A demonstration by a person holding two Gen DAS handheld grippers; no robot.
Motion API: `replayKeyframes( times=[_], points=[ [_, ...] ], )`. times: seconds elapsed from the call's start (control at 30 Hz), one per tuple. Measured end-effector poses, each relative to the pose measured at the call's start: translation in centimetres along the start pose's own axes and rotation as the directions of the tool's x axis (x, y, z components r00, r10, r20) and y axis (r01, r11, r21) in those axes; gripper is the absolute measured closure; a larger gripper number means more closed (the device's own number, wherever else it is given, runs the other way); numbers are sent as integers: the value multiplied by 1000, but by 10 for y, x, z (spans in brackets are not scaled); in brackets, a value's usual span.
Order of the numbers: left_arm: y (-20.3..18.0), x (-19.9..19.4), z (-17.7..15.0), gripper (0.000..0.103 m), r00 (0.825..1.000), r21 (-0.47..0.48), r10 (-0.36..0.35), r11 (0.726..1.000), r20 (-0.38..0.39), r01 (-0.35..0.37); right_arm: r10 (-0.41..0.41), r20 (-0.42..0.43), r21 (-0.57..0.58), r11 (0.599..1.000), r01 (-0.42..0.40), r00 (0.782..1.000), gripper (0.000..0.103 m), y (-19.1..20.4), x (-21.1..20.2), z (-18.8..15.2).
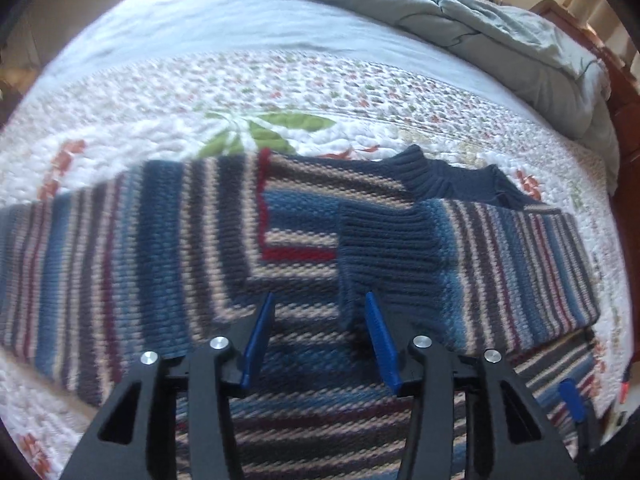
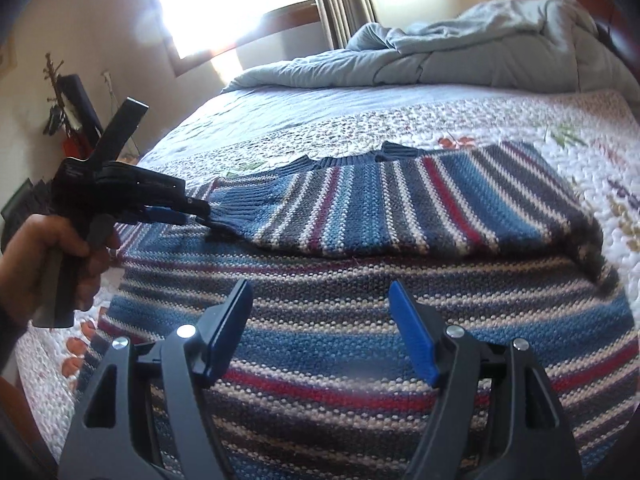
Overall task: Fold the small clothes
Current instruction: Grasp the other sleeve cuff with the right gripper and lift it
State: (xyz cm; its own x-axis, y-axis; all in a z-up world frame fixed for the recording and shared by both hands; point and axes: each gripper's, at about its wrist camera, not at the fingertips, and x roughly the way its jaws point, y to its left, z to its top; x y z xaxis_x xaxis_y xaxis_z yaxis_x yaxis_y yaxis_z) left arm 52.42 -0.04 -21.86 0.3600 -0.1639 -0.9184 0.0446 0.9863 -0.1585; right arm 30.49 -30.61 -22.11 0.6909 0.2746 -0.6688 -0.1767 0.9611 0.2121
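A striped knit sweater point(image 1: 160, 240) in blue, navy, cream and red lies flat on the bed. One sleeve point(image 2: 400, 208) is folded across its body. The sleeve's navy ribbed cuff point(image 1: 384, 248) rests near the middle of the chest. My left gripper point(image 1: 320, 300) points steeply down at the cuff's lower corner. It is open, and the cuff edge lies by its right-hand pad with no squeeze on it. In the right wrist view the left gripper point(image 2: 196, 214) sits at the cuff point(image 2: 248, 204), held by a hand point(image 2: 36, 256). My right gripper point(image 2: 320, 288) hovers open over the sweater's lower body point(image 2: 340, 340), holding nothing.
A floral quilt point(image 1: 280, 92) covers the bed under the sweater. A grey-blue duvet point(image 2: 480, 48) is bunched at the head end. The wooden bed frame point(image 1: 624, 92) runs along the right. A bright window point(image 2: 224, 4) and wall clutter point(image 2: 72, 112) stand beyond the bed's left side.
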Motion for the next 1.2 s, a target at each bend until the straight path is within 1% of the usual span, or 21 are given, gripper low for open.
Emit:
replayKeyframes(
  times=[0.07,0.13,0.17,0.27,0.3,0.33,0.4,0.5,0.57,0.63,0.73,0.77,0.8,0.87,0.9,0.93,0.97,1.0,1.07,1.13,1.2],
  points=[
    [1,-3,-4,50,999,-1,35,999,-2,-35,-6,3,-12,1000,6,1000,27,4,-3,-1],
    [8,-13,-11,50,1000,-27,12,1000,12,-12,-15,6,-33,999,15,1000,25,11,-5,0],
    [11,-21,-16,46,999,-35,-1,999,33,3,-31,7,-37,999,32,999,24,15,-5,4],
    [26,-62,-39,12,987,-52,-29,998,160,38,-25,-31,-33,999,24,999,24,26,5,23],
    [35,-79,-51,7,973,-70,-23,997,229,40,-33,-54,-40,999,31,998,24,34,14,35],
    [46,-94,-65,5,957,-98,-4,995,291,34,-50,-82,-62,997,45,995,25,43,28,48],
    [69,-115,-92,4,928,-163,57,987,368,4,-66,-115,-95,994,55,991,27,58,54,65],
    [96,-128,-123,4,894,-245,144,969,424,-40,-146,-157,-196,974,114,977,27,86,100,84],
    [108,-128,-136,4,885,-267,157,963,438,-38,-219,-182,-263,950,167,959,27,99,129,86],
    [113,-126,-147,4,866,-252,186,965,465,-72,-305,-191,-331,915,231,933,27,106,152,83],
    [115,-119,-147,4,862,-227,181,971,474,-79,-344,-230,-374,895,243,910,28,115,171,76],
    [117,-118,-147,4,862,-230,178,970,474,-74,-336,-241,-385,894,228,911,35,121,170,77],
    [121,-115,-148,4,863,-238,181,968,471,-73,-319,-255,-386,899,206,913,37,125,167,79],
    [134,-110,-152,4,868,-286,187,957,459,-55,-248,-272,-374,918,136,930,36,144,155,92],
    [140,-107,-158,4,873,-311,186,950,450,-42,-193,-271,-375,923,82,943,36,166,144,108],
    [147,-102,-162,4,882,-343,180,939,435,-22,-150,-282,-374,927,36,948,36,180,138,117],
    [152,-97,-165,4,892,-378,163,926,421,9,-64,-324,-374,925,-66,944,35,210,131,134],
    [152,-94,-166,4,897,-383,143,923,418,31,-11,-355,-378,916,-132,935,35,231,127,144],
    [149,-89,-166,4,908,-366,98,928,408,64,65,-411,-430,865,-257,909,36,291,120,161],
    [141,-86,-163,4,913,-334,79,940,401,66,74,-477,-521,779,-349,876,36,370,119,167],
    [137,-83,-158,4,917,-309,67,949,394,63,53,-540,-565,717,-408,840,36,435,129,161]
  ],
)
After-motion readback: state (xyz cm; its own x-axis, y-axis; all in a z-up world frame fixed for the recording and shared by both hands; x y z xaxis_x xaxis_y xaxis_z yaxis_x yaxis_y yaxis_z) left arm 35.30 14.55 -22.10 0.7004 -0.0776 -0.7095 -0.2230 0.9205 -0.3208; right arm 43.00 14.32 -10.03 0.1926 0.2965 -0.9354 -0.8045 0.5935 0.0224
